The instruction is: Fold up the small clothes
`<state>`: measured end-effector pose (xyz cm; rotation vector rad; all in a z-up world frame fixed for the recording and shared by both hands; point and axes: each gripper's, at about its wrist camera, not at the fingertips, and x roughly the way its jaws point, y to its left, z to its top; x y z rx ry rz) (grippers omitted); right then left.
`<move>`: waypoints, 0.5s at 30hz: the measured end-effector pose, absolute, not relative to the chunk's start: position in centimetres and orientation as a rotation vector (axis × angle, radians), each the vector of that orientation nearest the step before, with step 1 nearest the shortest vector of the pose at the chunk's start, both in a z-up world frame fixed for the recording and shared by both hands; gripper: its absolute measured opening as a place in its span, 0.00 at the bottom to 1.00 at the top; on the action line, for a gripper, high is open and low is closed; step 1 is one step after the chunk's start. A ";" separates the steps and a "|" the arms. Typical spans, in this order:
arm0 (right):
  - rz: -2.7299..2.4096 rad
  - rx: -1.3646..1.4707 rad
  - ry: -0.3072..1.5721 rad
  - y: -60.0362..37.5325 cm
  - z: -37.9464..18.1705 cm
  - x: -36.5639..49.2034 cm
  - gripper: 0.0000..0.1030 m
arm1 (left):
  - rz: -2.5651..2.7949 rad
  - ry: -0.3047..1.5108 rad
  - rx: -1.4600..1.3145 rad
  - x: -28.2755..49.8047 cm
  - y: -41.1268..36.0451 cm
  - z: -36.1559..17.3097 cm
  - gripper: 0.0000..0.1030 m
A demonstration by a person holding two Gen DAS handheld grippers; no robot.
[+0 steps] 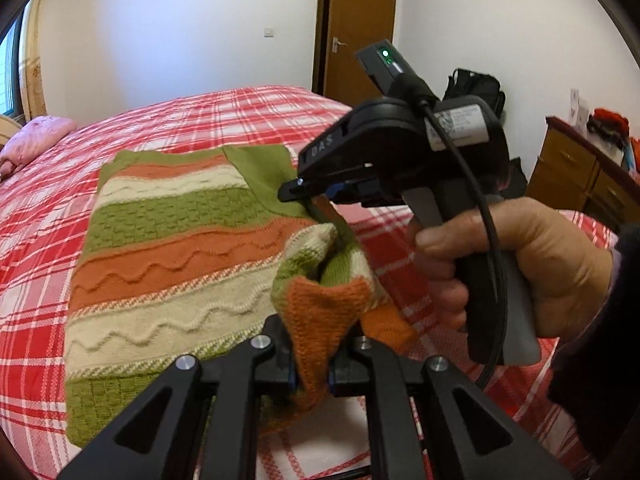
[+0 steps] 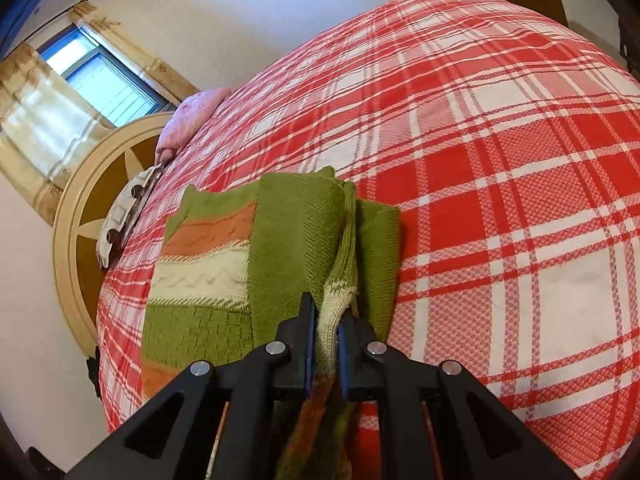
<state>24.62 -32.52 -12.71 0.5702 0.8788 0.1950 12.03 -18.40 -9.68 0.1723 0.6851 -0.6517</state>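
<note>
Tools, 2, left (image 1: 310, 364) and right (image 2: 325, 344), each clamped on 1 striped sweater (image 1: 168, 240).

The sweater (image 1: 168, 248) is chunky ribbed knit with raised wavy cables. The bed cover (image 2: 500, 184) is woven matt cloth. Each hand-held gripper (image 2: 326, 340) is matt black plastic with shiny metal screws. The door (image 1: 360, 28) is smooth wood.

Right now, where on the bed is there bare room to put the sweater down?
The plaid bedspread is bare right of the striped sweater, and between it and the pink pillow. It is crowded at the sweater's near right edge, where both grippers clamp it.
</note>
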 end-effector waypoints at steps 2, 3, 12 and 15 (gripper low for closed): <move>0.173 0.537 0.879 -32.1 -12.4 24.6 0.10 | -0.656 0.698 0.179 11.8 -18.3 -9.5 0.17; 0.171 0.513 0.878 -32.0 -12.1 24.6 0.10 | -0.665 0.708 0.176 11.8 -18.1 -9.3 0.19; 0.059 0.517 0.734 -33.2 -6.7 16.4 0.19 | -0.620 0.699 0.078 10.7 -10.1 -6.9 0.79; 0.145 0.527 0.717 -30.8 -6.1 12.6 0.19 | -0.547 0.681 0.063 10.6 -7.5 -6.8 0.79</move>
